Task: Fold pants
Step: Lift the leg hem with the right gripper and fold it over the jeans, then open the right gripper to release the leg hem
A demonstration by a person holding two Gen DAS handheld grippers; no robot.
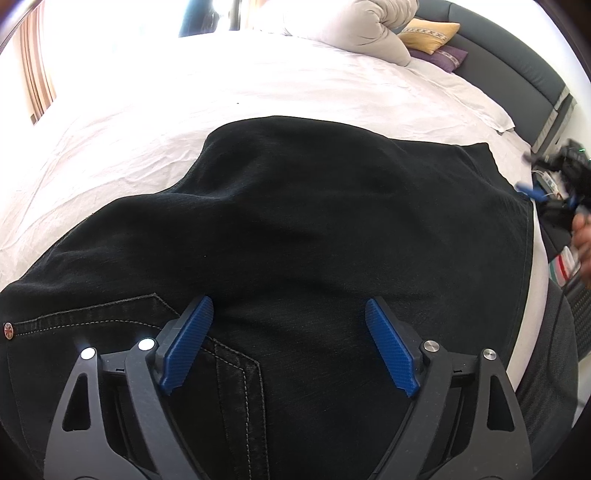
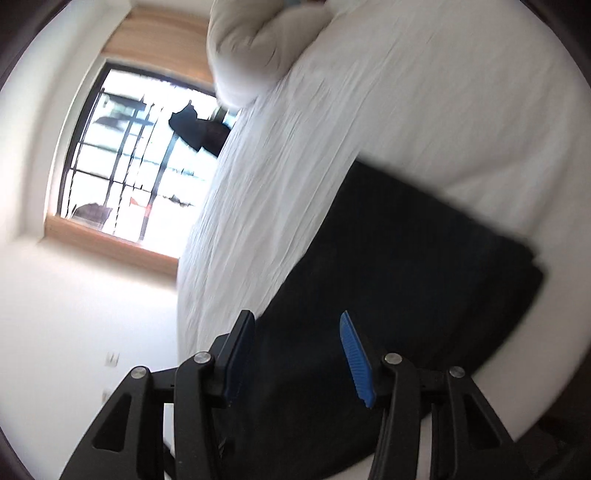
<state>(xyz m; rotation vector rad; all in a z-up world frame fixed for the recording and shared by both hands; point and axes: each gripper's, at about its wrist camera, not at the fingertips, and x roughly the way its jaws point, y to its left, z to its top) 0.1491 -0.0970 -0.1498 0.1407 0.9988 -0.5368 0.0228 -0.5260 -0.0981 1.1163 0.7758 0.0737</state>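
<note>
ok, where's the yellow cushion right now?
Left wrist view, top right: the yellow cushion lies by the headboard, between the rolled duvet and a purple cushion.

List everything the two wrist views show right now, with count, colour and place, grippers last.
pants: one pair, black, lying partly folded across the near side of the bed
bed sheet: one, white, wrinkled, under the pants
duvet: one, off-white, bundled at the far end of the bed
cushions: two, yellow and purple, against the headboard
headboard: one, dark grey, behind the cushions
window: one, dark-barred, wood-trimmed, beyond the bed
left gripper: open, blue pads, over the waist of the pants
right gripper: open, blue pads, over the pants, nothing held
hand: one, at the right edge, holding the right gripper
</note>
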